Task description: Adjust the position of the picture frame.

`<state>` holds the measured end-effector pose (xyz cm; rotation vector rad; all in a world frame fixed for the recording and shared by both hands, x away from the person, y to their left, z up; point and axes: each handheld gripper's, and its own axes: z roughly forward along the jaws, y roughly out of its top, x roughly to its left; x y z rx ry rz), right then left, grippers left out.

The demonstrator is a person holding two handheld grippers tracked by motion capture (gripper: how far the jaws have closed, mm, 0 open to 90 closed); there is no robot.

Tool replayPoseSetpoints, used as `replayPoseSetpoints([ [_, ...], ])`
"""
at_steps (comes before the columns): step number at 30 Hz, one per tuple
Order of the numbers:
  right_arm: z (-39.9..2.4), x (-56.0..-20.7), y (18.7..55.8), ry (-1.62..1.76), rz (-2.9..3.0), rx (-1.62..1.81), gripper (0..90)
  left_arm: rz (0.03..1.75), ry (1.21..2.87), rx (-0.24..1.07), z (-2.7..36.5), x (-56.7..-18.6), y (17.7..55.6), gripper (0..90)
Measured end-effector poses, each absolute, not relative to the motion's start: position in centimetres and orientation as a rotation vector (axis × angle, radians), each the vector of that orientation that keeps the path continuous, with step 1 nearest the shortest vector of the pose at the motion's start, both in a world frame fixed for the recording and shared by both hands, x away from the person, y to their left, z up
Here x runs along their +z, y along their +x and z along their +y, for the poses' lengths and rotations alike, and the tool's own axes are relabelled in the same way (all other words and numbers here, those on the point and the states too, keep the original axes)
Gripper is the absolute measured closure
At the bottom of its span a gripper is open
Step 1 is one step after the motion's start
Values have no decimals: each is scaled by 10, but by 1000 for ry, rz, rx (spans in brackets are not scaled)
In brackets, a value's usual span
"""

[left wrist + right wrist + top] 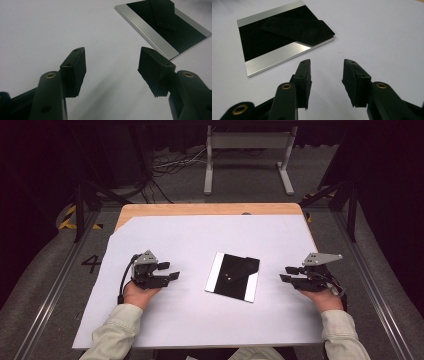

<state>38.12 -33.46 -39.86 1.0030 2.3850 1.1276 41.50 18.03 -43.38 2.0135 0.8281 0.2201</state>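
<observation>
Flanking the black-and-silver plate (233, 277) (top corner cropped), left claw (171, 270) and right claw (286, 273) gape empty.

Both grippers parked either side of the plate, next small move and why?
Probably bring the right gripper in toward the black-and-silver plate: both grippers, left gripper too, are open and empty, the plate lies flat and untouched between them, and its black flap overhangs the right-facing edge.
</observation>
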Motion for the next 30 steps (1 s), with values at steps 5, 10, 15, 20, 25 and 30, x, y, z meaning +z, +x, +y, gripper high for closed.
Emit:
replayPoseSetpoints([
  [5, -328, -400, 383, 1006, 2420, 1121, 662, 842, 2037, 217, 179, -434, 415, 456],
  [10, -320, -401, 388, 980, 2467, 1089, 728, 811, 2046, 219, 177, -431, 416, 499],
  [15, -312, -396, 395, 944, 2512, 1047, 786, 795, 2057, 201, 173, -431, 417, 517],
  [20, -307, -391, 404, 954, 2546, 1079, 851, 808, 2065, 188, 172, -432, 418, 516],
  [25, -299, -382, 412, 957, 2558, 1062, 897, 820, 2071, 166, 172, -433, 418, 515],
  [30, -295, -378, 419, 958, 2564, 1044, 899, 816, 2068, 155, 171, -432, 418, 525],
])
